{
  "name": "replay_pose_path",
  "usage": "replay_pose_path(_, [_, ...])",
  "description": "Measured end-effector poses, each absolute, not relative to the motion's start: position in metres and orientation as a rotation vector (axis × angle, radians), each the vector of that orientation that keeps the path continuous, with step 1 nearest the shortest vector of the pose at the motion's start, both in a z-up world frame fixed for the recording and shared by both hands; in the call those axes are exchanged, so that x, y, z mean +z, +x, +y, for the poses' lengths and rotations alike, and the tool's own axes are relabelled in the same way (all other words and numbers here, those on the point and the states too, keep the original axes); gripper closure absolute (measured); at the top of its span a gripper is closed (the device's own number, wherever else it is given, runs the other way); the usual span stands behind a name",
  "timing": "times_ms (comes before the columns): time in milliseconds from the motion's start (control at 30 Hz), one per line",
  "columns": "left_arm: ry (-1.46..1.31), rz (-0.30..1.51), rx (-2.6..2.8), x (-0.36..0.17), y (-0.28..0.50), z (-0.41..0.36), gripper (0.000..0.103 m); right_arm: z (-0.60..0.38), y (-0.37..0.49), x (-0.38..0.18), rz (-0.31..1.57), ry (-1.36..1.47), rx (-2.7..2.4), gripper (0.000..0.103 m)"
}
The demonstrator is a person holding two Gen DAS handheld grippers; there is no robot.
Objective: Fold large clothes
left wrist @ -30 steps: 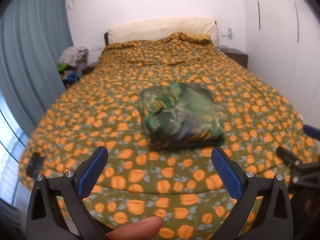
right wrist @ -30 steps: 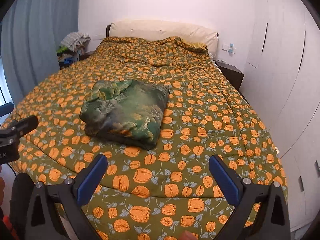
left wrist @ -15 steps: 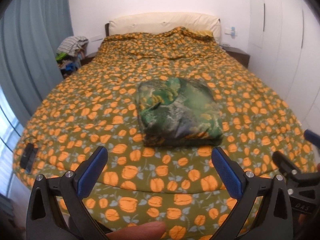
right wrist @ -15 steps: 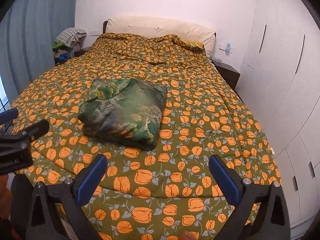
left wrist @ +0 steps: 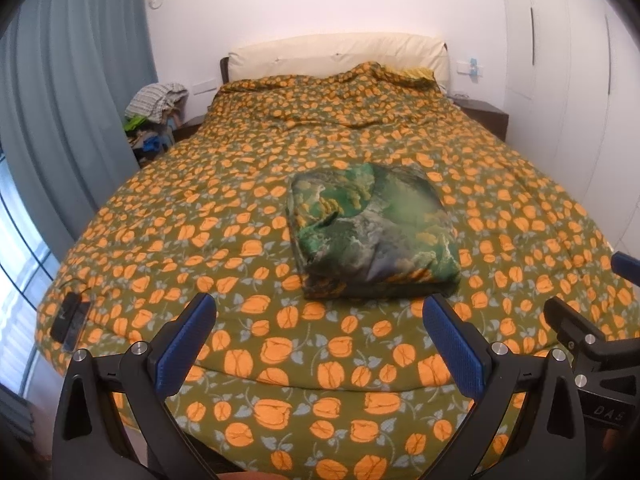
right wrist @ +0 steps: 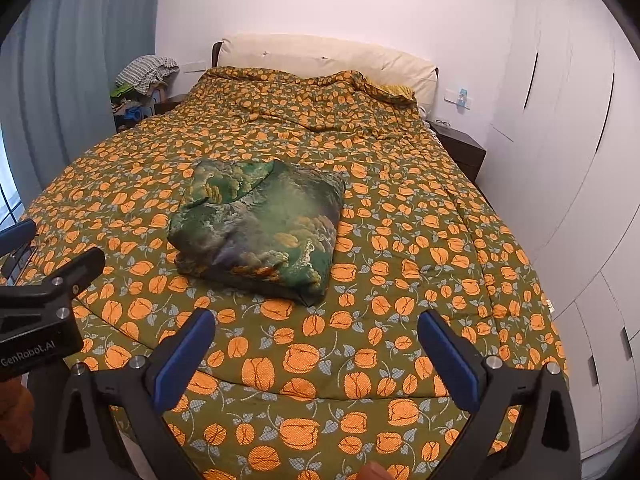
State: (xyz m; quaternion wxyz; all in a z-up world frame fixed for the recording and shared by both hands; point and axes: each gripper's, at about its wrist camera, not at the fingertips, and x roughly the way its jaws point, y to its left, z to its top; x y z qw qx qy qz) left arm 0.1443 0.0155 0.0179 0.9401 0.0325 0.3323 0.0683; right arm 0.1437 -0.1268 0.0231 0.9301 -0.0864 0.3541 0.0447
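So the green cloth (left wrist: 370,236) is sitting on the bed (left wrist: 200,216) as a thick, squarish bundle, toward the foot end and well short of the pillow (left wrist: 336,54). Looks pretty much folded to me, so I'd guess the job is near its end, or only needs a tidy-up.

Both tools are held back off the foot edge of the bed, nowhere near touching the cloth. The left gripper (left wrist: 320,344) has its blue fingers (left wrist: 186,344) spread wide with nothing between them. Same for the right gripper (right wrist: 316,354): wide apart, empty.

The bit that matters: the cloth lies straight ahead of both, further up the bed. From the left gripper it sits a little right of centre, from the right one a little left, so it's basically between the two, and neither looks clearly nearer. Its longer side seems to run foot-to-head, slightly slanted, with the thick edge facing the grippers.
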Motion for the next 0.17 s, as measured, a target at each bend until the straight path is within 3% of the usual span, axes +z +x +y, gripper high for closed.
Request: replay_pose_path(167, [0.080,0.660,0.184,0.0200,0.1417,0.0188,0.000,-0.1259,0.1451,0.0199,0.733,-0.169,0.109,0.000])
